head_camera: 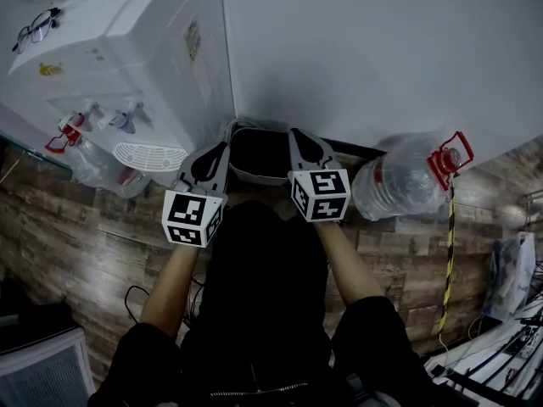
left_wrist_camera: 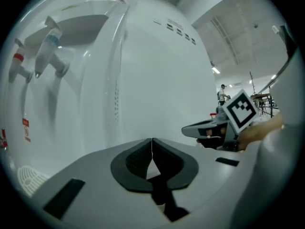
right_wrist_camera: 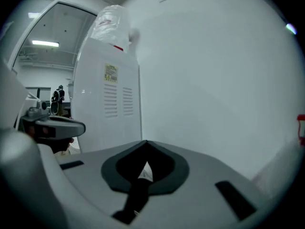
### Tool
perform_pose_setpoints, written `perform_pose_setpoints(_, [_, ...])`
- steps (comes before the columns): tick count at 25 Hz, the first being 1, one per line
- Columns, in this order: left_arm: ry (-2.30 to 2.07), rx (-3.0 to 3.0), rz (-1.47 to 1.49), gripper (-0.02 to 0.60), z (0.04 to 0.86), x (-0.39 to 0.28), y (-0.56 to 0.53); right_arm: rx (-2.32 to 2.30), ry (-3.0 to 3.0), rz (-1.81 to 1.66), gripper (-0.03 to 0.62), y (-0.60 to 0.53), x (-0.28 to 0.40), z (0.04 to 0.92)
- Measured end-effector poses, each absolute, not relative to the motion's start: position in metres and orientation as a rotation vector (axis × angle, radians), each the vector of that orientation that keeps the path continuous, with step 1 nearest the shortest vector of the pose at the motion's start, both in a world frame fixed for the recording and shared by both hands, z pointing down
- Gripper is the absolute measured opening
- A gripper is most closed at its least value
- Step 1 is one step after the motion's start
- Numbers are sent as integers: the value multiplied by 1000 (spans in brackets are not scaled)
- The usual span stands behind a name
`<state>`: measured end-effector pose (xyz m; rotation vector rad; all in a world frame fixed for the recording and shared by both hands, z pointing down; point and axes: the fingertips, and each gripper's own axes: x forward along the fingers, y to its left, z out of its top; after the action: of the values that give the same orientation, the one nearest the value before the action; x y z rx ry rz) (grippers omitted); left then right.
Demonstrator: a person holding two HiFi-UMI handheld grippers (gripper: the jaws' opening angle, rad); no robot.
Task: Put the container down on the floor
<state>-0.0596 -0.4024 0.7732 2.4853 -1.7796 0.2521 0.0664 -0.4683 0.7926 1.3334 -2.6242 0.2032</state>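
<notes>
Flanking the container, left hand-held gripper, right hand-held gripper, both closed on nothing

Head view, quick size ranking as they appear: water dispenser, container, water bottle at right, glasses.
1. water dispenser
2. water bottle
3. container, close to the bottle in apparent size, so that pair is unsure
4. glasses

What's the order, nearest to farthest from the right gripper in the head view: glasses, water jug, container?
1. container, right beside the right gripper, on its left.
2. water jug, lying on its side to the right.
3. glasses, far upper left, on top of the dispenser.
</notes>
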Motion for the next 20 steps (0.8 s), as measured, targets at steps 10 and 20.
perform_pose_setpoints(10, [-1898, 2530, 215, 15, 694, -63, -395, 1366, -2734, 4, 11, -423, 96, 704])
perform_pose_setpoints(20, [-1905, 2500, 222, 15, 704, -61, -382, 1331, -2751, 20, 9, -406, 87, 708])
